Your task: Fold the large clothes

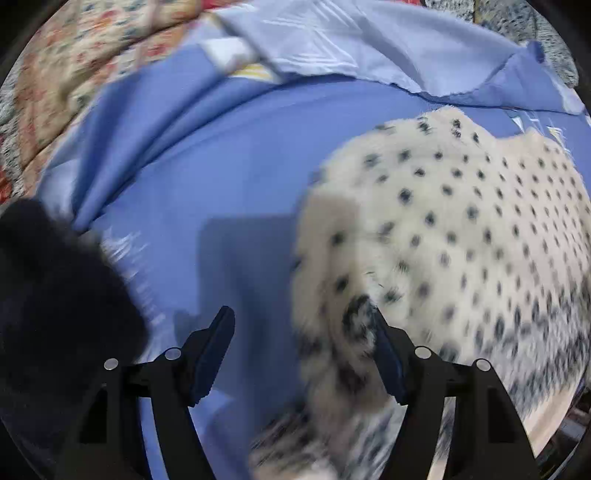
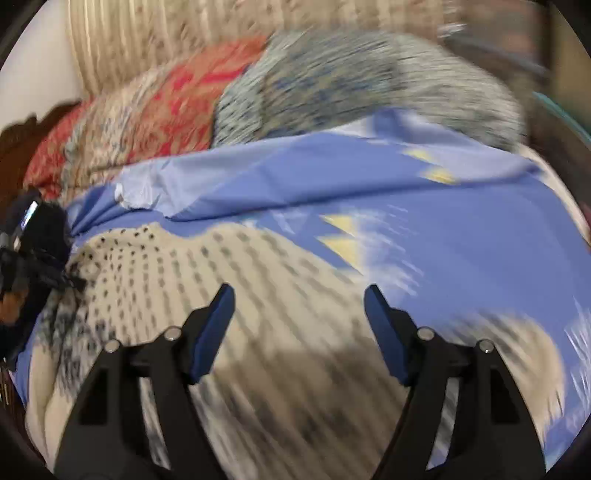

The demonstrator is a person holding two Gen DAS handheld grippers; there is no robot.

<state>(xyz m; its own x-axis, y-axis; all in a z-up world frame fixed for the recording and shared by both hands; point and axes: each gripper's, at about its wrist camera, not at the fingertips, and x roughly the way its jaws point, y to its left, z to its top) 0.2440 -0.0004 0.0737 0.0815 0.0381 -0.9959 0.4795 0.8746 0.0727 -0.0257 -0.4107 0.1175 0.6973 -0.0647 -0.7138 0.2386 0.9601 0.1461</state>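
A fluffy cream garment with black dots [image 1: 461, 229] lies on a blue bedsheet [image 1: 207, 147], filling the right of the left wrist view. My left gripper [image 1: 303, 325] is open and holds nothing; its right finger [image 1: 388, 354] is at the garment's furry left edge and its left finger is over bare sheet. In the right wrist view the same garment [image 2: 229, 288] lies blurred under my right gripper [image 2: 299, 306], which is open and empty above it. The other gripper [image 2: 33, 240] shows at the far left of that view, at the garment's edge.
A dark furry item [image 1: 55, 295] lies at the left. A pale blue cloth [image 1: 332, 40] lies folded at the back of the sheet. Patterned red and cream bedding [image 2: 147, 110] and a grey speckled blanket [image 2: 351, 81] are heaped behind. A striped headboard [image 2: 147, 33] stands at the back.
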